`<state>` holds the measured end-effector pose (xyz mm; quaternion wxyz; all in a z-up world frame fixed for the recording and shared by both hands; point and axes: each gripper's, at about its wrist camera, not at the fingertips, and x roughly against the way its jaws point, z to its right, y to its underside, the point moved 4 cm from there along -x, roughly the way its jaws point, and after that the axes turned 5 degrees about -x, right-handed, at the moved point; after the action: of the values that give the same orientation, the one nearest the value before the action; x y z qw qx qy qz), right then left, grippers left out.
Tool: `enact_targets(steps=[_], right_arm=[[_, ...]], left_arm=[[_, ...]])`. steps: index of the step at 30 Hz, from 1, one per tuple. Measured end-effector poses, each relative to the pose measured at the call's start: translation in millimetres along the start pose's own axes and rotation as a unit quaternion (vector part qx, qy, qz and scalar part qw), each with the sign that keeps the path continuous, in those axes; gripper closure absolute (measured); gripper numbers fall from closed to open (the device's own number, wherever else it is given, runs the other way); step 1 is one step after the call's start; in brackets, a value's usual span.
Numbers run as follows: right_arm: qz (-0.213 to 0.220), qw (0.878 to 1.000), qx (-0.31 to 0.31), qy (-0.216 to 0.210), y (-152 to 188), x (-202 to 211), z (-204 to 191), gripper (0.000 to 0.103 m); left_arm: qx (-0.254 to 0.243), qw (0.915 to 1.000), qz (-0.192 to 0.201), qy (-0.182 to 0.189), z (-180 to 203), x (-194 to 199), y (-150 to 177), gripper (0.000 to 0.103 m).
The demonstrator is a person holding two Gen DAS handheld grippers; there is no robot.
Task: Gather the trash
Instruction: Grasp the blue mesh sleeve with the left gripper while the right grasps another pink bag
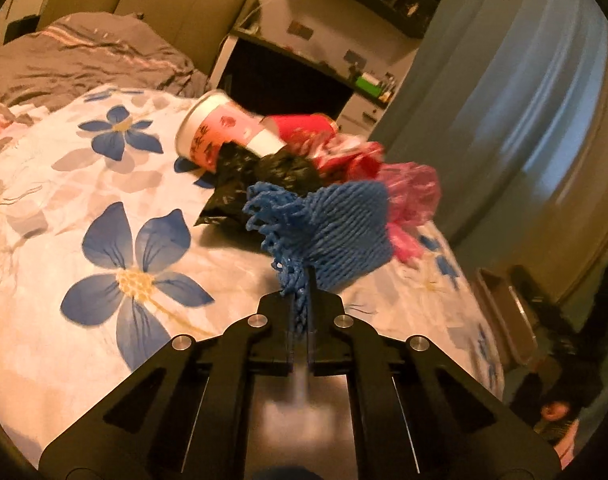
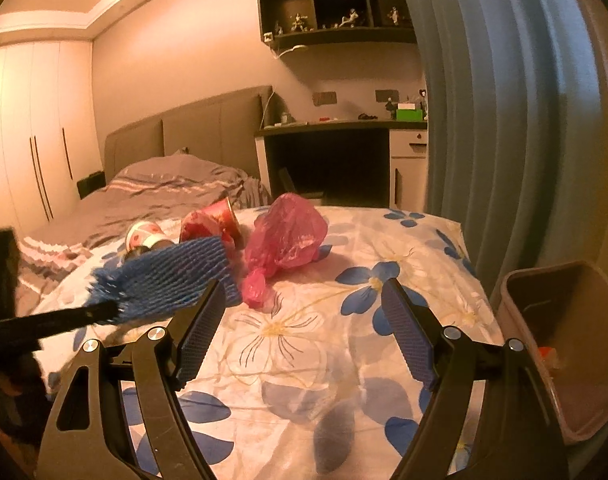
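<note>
A blue foam net sleeve (image 1: 335, 232) hangs pinched by its frayed end in my left gripper (image 1: 302, 300), which is shut on it just above the flowered bedspread (image 1: 104, 184). Behind it lie a black plastic bag (image 1: 260, 184), a pink-and-white paper cup (image 1: 220, 132), a red cup (image 1: 304, 126), red wrappers and a pink plastic bag (image 1: 411, 196). In the right wrist view the net sleeve (image 2: 172, 276) is at the left, held by the dark left gripper (image 2: 104, 312). My right gripper (image 2: 304, 292) stands open and empty over the bedspread, short of the pink bag (image 2: 284, 236).
A brown waste bin (image 2: 563, 344) stands on the floor at the right of the bed, with something orange inside. Blue-grey curtains (image 2: 503, 120) hang behind it. A grey blanket (image 2: 164, 188), headboard, dark desk and wall shelves lie beyond the bed. A foot shows on the floor (image 1: 555, 412).
</note>
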<state>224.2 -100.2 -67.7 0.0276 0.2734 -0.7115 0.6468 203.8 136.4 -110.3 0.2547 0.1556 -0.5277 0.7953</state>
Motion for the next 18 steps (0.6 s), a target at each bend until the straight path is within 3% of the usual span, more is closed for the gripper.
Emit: enact_targets(steps=[5,10,18], right_arm=[[-0.023,1.0,0.005,-0.002,3.7,-20.3,-7.5,0.029],[-0.046,0.999,0.017,0.0,4.1,-46.8,-20.4,0.037],[-0.112,0.994,0.006,-0.004,2.2,-97.0,-30.4,0.053]], left_arm=[[0.002,0.9983,0.058,0.006,16.9,41.3,-7.5,0.1],[-0.007,0.9953,0.095,-0.016,18.8,69.0,-13.7,0.1],[-0.011,0.9937,0.104,-0.039,14.0,79.9,-15.8,0.1]])
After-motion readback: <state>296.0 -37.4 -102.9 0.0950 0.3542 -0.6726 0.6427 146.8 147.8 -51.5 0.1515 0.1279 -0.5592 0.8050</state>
